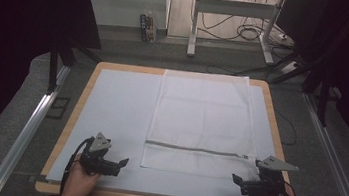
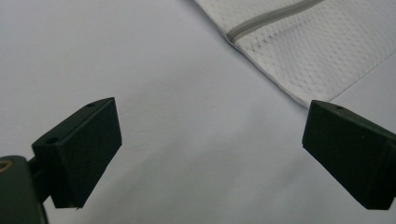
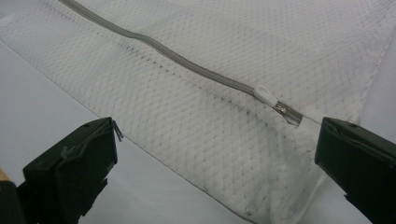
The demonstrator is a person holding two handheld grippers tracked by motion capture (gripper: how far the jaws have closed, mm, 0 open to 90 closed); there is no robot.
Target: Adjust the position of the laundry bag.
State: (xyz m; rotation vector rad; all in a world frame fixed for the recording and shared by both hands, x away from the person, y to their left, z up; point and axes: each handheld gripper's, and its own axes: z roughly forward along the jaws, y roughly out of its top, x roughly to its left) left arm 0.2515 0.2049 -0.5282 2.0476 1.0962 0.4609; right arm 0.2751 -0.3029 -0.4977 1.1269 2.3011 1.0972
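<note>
The desk [image 1: 111,100], under a pale sheet, takes up the middle of the high view. On its right half lies a white mesh bag [image 1: 203,116], flat, running from the far edge down towards the near one, with a grey zipper [image 1: 196,149] crossing it near the bottom of the frame.

Both grippers sit low in that view, one at each near corner of the bag. The left gripper [image 1: 121,162] is just beside the lower left corner, fingers [image 2: 79,154] released and spread with bare sheet between them; in its own view the corner lies at upper right, not yet between them. The right gripper [image 1: 236,178] is at the lower right corner, fingers [image 3: 74,172] also released, and in its view the mesh already reaches between them, with the zipper pull [image 3: 266,94] at centre right.

The step in hand looks like taking the two near corners. To do it well, slide the left gripper farther towards its corner first. Bite only the hem, clear of the pull, and close both together so the mesh stays flat.
</note>
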